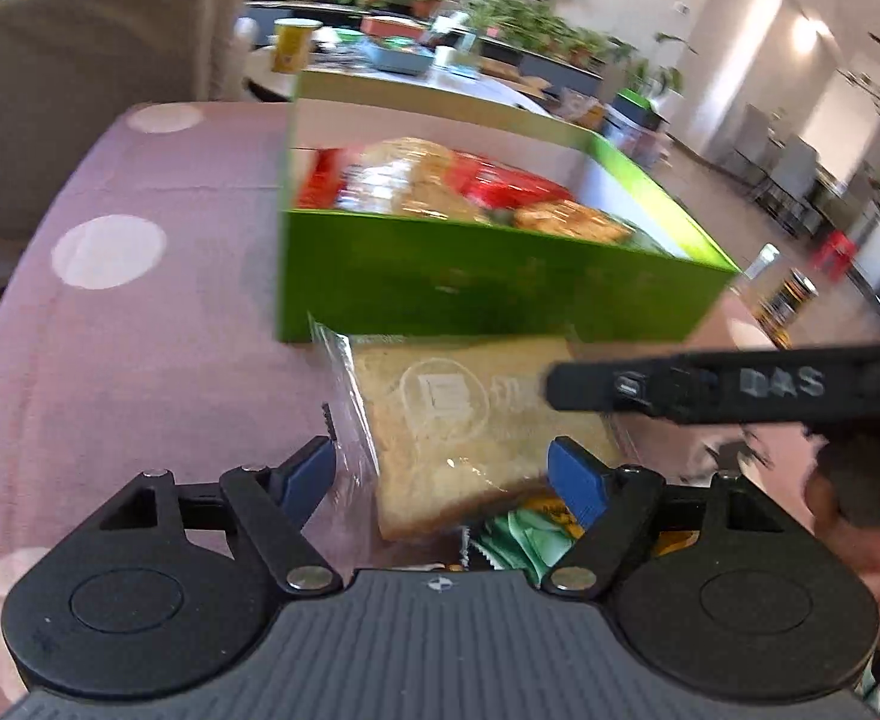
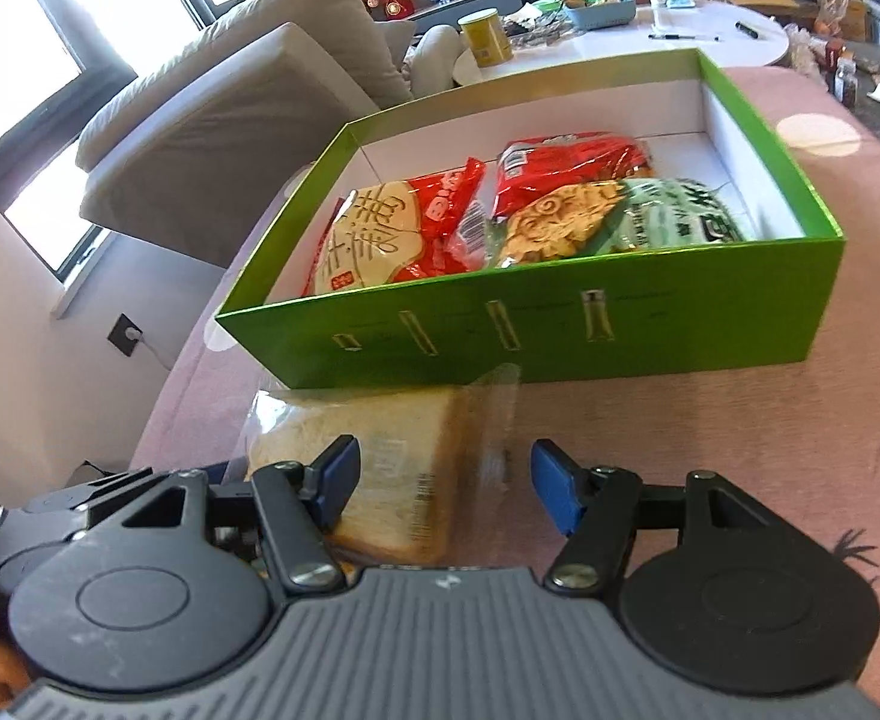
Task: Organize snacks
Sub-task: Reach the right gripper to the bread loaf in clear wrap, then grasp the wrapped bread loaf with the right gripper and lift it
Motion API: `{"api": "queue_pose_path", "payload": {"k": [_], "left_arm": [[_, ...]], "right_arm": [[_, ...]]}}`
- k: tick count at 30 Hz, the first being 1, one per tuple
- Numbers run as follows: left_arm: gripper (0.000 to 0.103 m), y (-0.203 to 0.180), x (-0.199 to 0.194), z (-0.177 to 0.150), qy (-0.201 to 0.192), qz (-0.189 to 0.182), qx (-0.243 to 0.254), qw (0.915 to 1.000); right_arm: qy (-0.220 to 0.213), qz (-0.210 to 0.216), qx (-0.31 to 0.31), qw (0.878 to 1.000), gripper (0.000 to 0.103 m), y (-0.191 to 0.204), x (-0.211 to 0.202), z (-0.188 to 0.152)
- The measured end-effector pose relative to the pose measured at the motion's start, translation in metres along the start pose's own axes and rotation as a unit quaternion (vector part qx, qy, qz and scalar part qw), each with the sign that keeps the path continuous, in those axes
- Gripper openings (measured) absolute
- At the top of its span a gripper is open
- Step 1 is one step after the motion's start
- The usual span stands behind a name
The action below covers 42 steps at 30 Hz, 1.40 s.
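Covering the table, pink cloth (image 2: pixel 740 420) with pale dots, sofa (image 2: pixel 230 120) behind green box (image 2: pixel 560 324), wrapped bread slice (image 2: pixel 392 456) against box's near wall, bare cloth right of box, left gripper (image 1: pixel 446 474) and right gripper (image 2: pixel 446 480) fingers spread, straddling bread.

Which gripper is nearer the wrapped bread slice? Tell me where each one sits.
Left. The left gripper straddles the bread slice, blue pads at either side. The right gripper hangs over the slice's right edge and clear wrapper, its right finger over bare tablecloth.

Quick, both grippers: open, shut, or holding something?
Left gripper: open, jaws either side of the bagged bread, no grip visible.
Right gripper: open, jaws over the bread's edge, nothing held.
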<state>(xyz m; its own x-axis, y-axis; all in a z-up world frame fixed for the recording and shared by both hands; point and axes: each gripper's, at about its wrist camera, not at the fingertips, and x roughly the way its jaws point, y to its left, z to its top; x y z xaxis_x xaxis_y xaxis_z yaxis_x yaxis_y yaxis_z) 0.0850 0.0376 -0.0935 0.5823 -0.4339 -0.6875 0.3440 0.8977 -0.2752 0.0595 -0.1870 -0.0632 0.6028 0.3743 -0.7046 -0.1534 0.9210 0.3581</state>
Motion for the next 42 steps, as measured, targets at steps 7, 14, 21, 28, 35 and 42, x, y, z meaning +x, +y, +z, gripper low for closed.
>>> {"api": "queue_pose_path", "payload": {"k": [7, 14, 21, 28, 35, 42], "left_arm": [[0.077, -0.011, -0.009, 0.001, -0.002, 0.013, 0.022, 0.9997], [0.078, -0.001, -0.009, 0.003, -0.001, 0.015, 0.001, 0.9999], [0.077, -0.007, 0.001, 0.001, 0.009, 0.023, 0.022, 0.9995], [0.069, -0.024, -0.012, 0.003, -0.016, 0.015, 0.046, 0.9987], [0.069, -0.050, -0.041, 0.021, -0.065, 0.018, 0.079, 0.9946], [0.069, -0.060, -0.038, 0.042, -0.082, 0.034, 0.091, 0.9919]], "right_arm": [[-0.005, -0.017, -0.008, 1.000, 0.067, -0.009, -0.009, -0.005], [-0.004, -0.026, 0.014, 1.000, 0.067, -0.024, -0.010, -0.003], [0.010, -0.020, 0.007, 1.000, 0.068, -0.020, -0.004, -0.006], [0.011, 0.036, 0.000, 0.999, 0.058, -0.012, -0.008, -0.010], [-0.060, 0.043, -0.025, 0.997, 0.057, 0.000, -0.049, 0.001], [-0.092, 0.041, -0.028, 0.995, 0.057, 0.001, -0.057, 0.019]]}}
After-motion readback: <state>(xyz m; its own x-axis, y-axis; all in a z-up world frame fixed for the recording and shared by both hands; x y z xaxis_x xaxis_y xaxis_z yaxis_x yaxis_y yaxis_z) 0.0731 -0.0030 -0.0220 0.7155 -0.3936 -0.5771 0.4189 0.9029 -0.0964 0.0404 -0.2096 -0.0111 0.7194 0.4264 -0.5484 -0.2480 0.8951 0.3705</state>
